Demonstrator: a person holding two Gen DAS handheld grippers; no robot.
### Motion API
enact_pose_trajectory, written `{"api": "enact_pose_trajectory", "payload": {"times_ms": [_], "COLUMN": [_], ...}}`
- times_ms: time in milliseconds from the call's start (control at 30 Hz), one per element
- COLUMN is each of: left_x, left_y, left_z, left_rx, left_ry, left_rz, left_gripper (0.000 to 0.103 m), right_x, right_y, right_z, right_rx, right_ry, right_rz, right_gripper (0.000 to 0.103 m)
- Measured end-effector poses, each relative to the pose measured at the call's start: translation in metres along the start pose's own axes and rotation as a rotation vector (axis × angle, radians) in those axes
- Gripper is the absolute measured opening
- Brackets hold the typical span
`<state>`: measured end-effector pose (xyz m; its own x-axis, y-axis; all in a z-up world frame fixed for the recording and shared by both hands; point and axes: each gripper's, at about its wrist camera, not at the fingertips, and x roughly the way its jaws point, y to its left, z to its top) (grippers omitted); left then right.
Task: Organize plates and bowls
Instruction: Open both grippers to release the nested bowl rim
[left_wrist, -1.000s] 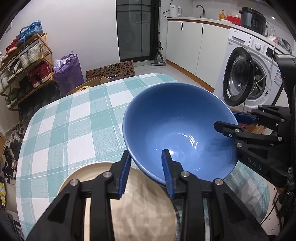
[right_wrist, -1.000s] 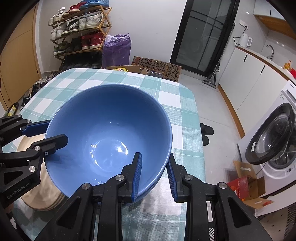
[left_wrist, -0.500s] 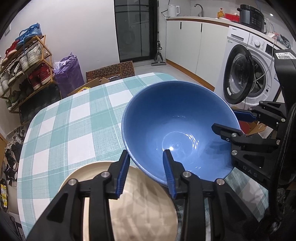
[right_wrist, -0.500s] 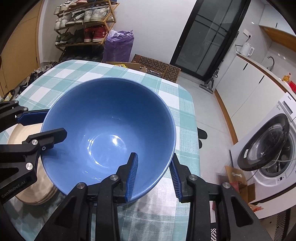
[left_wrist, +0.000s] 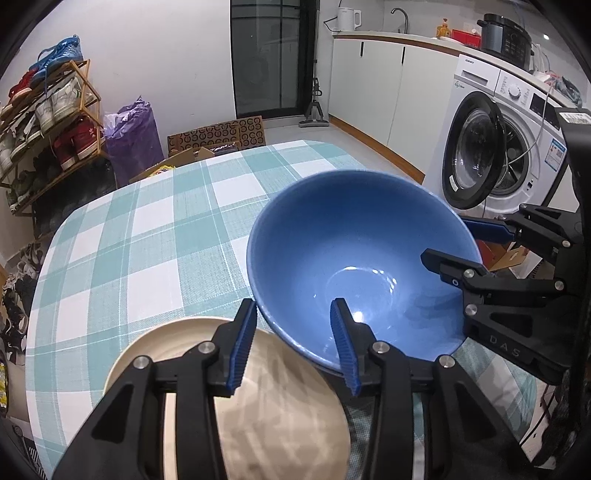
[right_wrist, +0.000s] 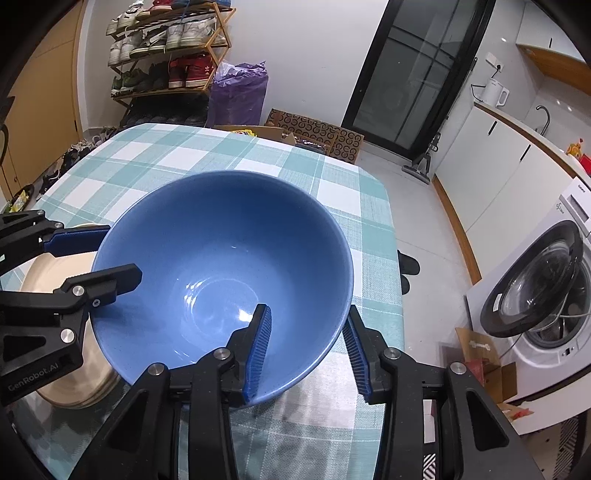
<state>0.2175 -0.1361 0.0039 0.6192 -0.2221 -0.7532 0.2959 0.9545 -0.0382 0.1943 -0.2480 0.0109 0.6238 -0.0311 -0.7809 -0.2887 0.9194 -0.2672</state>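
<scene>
Both tools, left (left_wrist: 293, 341) and right (right_wrist: 308, 349), have just been opening, pads seemingly off the glossy blue ceramic bowl's (right_wrist: 221, 269) rim.

Large glossy blue bowl (left_wrist: 364, 266), empty, tilted, centre-right of the left wrist frame, centre-left of the right wrist frame. Stack of cream plates (right_wrist: 70, 384), flat on checked cloth, lower left, partly under the bowl.
</scene>
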Motion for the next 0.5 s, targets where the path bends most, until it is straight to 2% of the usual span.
{"api": "enact_pose_trajectory", "payload": {"times_ms": [67, 267, 367, 500], "left_x": [0.000, -0.002, -0.004, -0.008], "left_y": [0.000, 0.003, 0.005, 0.011], "left_z": [0.000, -0.001, -0.001, -0.001], "left_rx": [-0.003, -0.018, -0.029, -0.049], "left_ry": [0.005, 0.005, 0.006, -0.004], "left_rz": [0.001, 0.001, -0.002, 0.002], "left_gripper": [0.046, 0.050, 0.052, 0.054], "right_x": [-0.003, -0.010, -0.014, -0.022], "right_y": [0.001, 0.000, -0.002, -0.006], "right_z": [-0.001, -0.002, -0.003, -0.004], "right_rx": [-0.014, -0.028, -0.023, -0.007], "right_ry": [-0.010, -0.024, -0.034, -0.052], "right_rz": [0.004, 0.009, 0.014, 0.019], "right_gripper": [0.047, 0.052, 0.065, 0.076]}}
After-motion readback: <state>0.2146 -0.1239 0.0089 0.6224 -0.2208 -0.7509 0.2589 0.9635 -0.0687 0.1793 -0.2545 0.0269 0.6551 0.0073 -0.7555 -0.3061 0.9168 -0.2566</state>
